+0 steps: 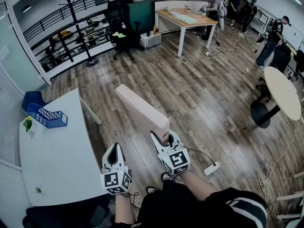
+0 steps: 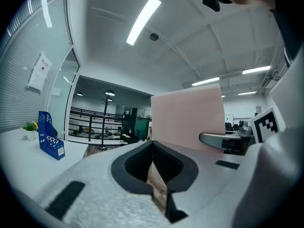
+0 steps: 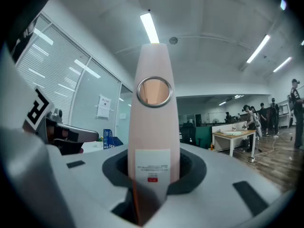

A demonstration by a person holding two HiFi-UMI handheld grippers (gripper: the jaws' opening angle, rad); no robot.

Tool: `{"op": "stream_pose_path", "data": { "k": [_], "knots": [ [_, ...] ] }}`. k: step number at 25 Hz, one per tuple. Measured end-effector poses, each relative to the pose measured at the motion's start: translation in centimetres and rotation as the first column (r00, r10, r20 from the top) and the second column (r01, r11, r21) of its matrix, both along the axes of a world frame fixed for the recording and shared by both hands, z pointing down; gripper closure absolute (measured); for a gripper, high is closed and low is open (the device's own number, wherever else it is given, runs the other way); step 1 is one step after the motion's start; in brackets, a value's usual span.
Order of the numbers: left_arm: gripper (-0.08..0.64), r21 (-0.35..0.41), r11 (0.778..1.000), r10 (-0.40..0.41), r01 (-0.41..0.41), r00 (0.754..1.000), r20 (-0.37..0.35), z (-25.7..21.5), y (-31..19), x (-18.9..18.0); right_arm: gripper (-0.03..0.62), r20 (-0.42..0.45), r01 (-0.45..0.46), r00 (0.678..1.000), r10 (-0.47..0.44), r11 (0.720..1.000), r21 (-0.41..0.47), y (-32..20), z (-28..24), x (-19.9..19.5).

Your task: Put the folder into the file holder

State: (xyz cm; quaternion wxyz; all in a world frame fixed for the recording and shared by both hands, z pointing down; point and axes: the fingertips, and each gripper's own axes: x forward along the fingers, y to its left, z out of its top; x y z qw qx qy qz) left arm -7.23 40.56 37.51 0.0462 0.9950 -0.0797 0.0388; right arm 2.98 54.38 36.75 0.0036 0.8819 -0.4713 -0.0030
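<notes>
Jaws of the right gripper (image 1: 164, 137) are clamped on the near end of the pink folder (image 1: 141, 110). Those of the left gripper (image 1: 114, 148) meet at the tips with nothing between them.

Head view: the folder juts forward over the wood floor (image 1: 199, 94), just right of the white table (image 1: 57, 160). The blue holder (image 1: 47, 117) stands at the table's far left corner, well apart from the folder.

Left gripper view: the closed jaws frame a sliver of floor. The folder (image 2: 187, 118) rises just to the right, and the holder (image 2: 50, 137) stands far left on the table (image 2: 28, 160).

Right gripper view: the folder (image 3: 154, 122) stands upright between the pads (image 3: 190, 172), its spine with ring hole and label facing the camera. The holder (image 3: 110, 139) shows behind, to the left.
</notes>
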Motion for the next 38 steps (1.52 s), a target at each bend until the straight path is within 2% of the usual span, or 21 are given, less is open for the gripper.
{"op": "stream_pose_path", "data": {
  "k": [5,10,16,22,29,38],
  "knots": [
    [0.561,-0.008,1.0,0.007,-0.007,1.0,-0.023,-0.3,-0.3,1.1,0.457,-0.022,0.017,1.0,-0.017,1.0,0.003,-0.7,-0.5,0.4],
    [0.561,-0.009,1.0,0.001,-0.002,1.0,-0.031,-0.7,-1.3,0.2,0.46,-0.026,0.021,0.999,-0.021,1.0,-0.01,-1.9,-0.5,0.0],
    [0.561,-0.016,1.0,0.015,-0.015,1.0,-0.017,0.1,-2.4,-1.7,0.463,-0.009,0.029,1.0,-0.029,0.999,0.018,-2.8,-0.3,-2.1],
    [0.561,-0.027,0.999,0.027,-0.026,1.0,0.009,1.7,-3.9,-1.8,0.469,-0.002,0.017,1.0,-0.017,1.0,0.01,-4.2,0.8,-2.1],
    [0.561,-0.018,1.0,0.009,-0.009,1.0,0.008,1.8,-7.6,1.8,0.472,-0.015,0.047,0.999,-0.047,0.999,0.013,-8.3,0.6,1.6],
    [0.561,-0.004,0.999,-0.043,0.043,0.999,-0.006,0.6,-13.8,10.2,0.472,-0.037,0.095,0.995,-0.094,0.995,0.037,-14.8,-0.8,10.8]
  ]
}}
